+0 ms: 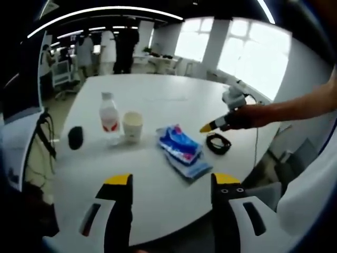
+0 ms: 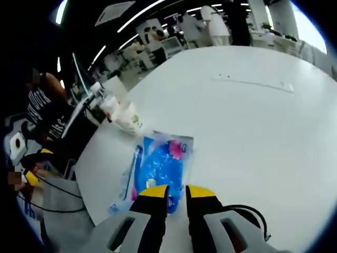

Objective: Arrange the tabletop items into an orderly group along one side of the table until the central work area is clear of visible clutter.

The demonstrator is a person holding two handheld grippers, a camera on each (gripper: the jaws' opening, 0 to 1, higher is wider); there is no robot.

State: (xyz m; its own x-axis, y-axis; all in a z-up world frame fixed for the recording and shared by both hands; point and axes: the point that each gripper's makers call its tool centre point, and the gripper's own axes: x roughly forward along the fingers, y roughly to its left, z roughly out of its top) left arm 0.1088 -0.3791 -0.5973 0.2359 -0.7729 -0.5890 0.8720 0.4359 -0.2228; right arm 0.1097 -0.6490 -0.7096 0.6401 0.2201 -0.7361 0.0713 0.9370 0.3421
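Left gripper view: the left gripper (image 1: pixel 171 182) hovers low over the near edge of the white table (image 1: pixel 158 95), jaws spread wide and holding nothing. Ahead of it lies one blue tissue pack (image 1: pixel 180 144) — soft, crinkled plastic wrap with pink print, flat on the tabletop. Left of the pack stand one pale paper cup (image 1: pixel 132 125) and one clear plastic bottle (image 1: pixel 109 117) with a white cap and a red label, side by side. Further left sits one small dark rounded object (image 1: pixel 76 137). Right of the pack is one coil of black cable (image 1: pixel 218 143).

The right gripper (image 1: pixel 208 127) reaches in from the right on an outstretched bare forearm, yellow tip just above the cable coil. Right gripper view: the right gripper's (image 2: pixel 176 192) yellow-tipped jaws stand nearly closed with a narrow gap, nothing between them, just over the tissue pack's (image 2: pixel 160 163) near end — the cup (image 2: pixel 128 120) beyond it.
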